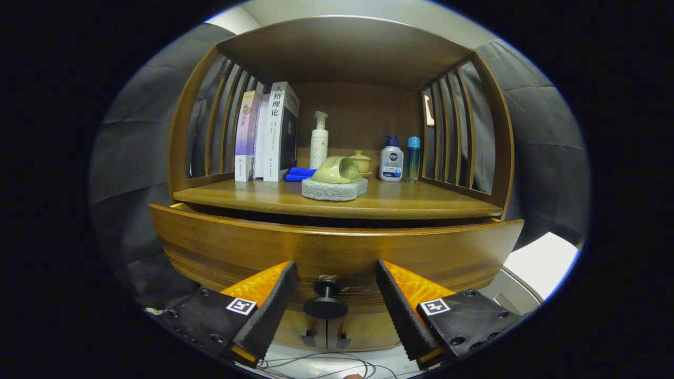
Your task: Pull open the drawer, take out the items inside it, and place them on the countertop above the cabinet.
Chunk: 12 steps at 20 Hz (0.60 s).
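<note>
Gripper view. Wooden cabinet (181,121) with slatted sides and a covered tabletop (421,202) above one drawer (221,247).

Drawer: front bowed toward the camera, pulled out slightly, with a dark gap between its top edge and the tabletop's front edge. Interior hidden behind the front panel; contents cannot be told. Dark round knob (326,301) at the middle of the lower front.

Gripper (336,271): fingers spread wide, one to each side of the knob, neither touching it; their tips stand at or very close to the drawer front. The knob lies between them.

On the tabletop, left to right:
- three upright books (266,134) against the left slats;
- rolled blue cloth (299,174) lying just beside the books;
- tall white pump bottle (319,141) at the back;
- grey sponge-like pad (334,189) near the front, carrying a pale green cup (339,170) tipped on its side, mouth toward the right;
- small lidded yellowish pot (361,161) behind the cup;
- white pump bottle with blue head (391,159);
- slim blue-capped bottle (413,159) just beside it, close to the right slats.

Below the drawer: thin cables (316,363) on a pale floor.
</note>
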Tool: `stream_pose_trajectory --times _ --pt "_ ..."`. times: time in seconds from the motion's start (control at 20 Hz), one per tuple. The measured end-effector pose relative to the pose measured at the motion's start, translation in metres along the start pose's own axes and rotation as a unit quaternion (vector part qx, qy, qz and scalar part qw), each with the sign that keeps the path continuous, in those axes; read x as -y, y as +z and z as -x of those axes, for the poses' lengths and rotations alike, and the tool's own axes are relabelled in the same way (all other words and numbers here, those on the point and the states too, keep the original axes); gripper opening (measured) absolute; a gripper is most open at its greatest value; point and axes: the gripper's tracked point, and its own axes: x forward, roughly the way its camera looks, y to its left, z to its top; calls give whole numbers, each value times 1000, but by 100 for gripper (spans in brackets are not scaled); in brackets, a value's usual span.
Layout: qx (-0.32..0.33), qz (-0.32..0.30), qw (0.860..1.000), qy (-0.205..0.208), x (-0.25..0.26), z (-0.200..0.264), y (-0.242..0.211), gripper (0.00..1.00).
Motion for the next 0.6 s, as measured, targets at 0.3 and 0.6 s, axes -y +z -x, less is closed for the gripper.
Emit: stream_pose_trajectory --times 0.3,0.6 --pt "6 -4 1000 0 0 -17 3 97" --pt "7 -6 1000 0 0 -32 7 97"
